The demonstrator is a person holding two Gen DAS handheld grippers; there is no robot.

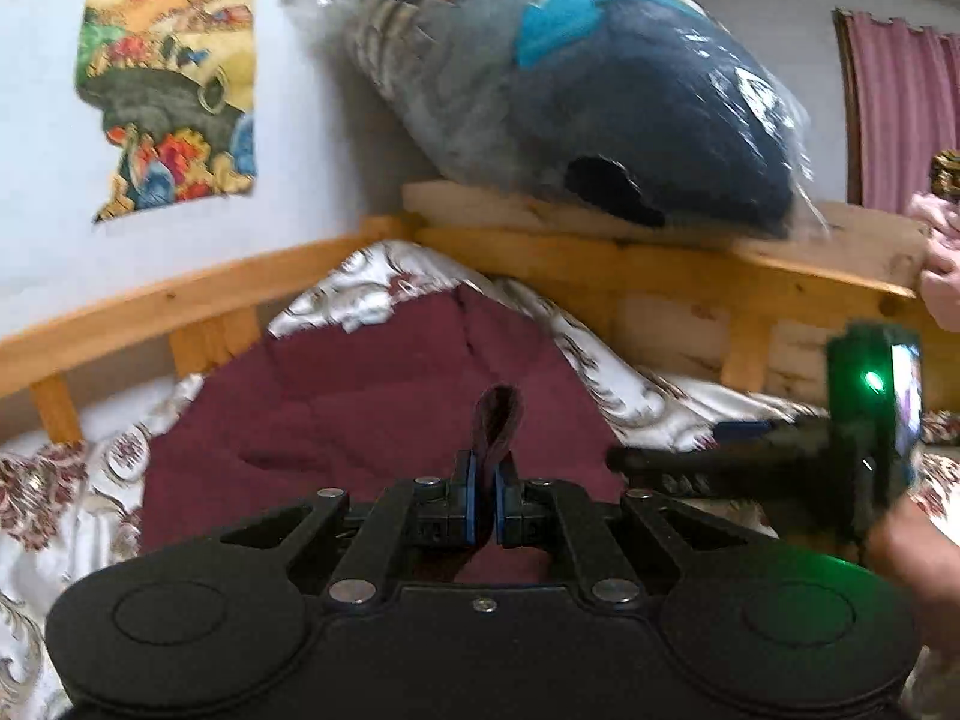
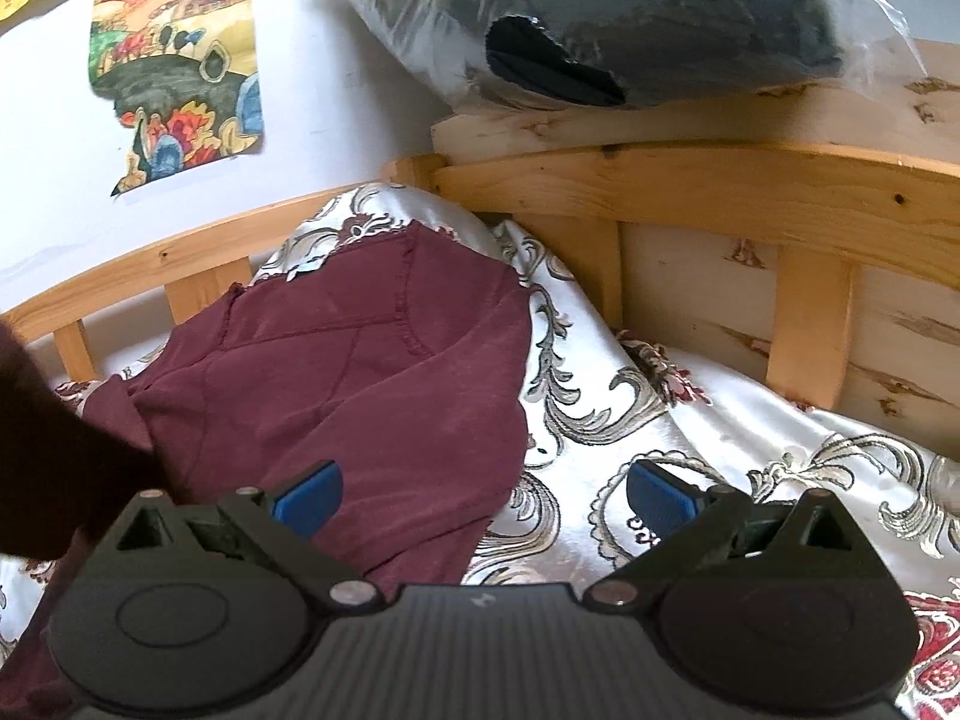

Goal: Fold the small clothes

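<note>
A maroon garment (image 1: 372, 396) lies spread on the patterned bedspread (image 1: 630, 384); it also shows in the right wrist view (image 2: 372, 372). My left gripper (image 1: 485, 480) is shut on a fold of the maroon garment, and a loop of the cloth sticks up between the blue pads. My right gripper (image 2: 483, 495) is open and empty, low over the garment's right edge, with its left pad (image 2: 309, 495) over the cloth and its right pad (image 2: 660, 495) over the bedspread. The right gripper's body (image 1: 780, 456) shows at the right of the left wrist view.
A wooden bed frame (image 2: 690, 192) runs behind the bedspread (image 2: 660, 408). A plastic-wrapped dark bundle (image 1: 600, 102) rests on the headboard ledge. A colourful poster (image 1: 168, 84) hangs on the white wall. A pink curtain (image 1: 900, 114) is at the far right.
</note>
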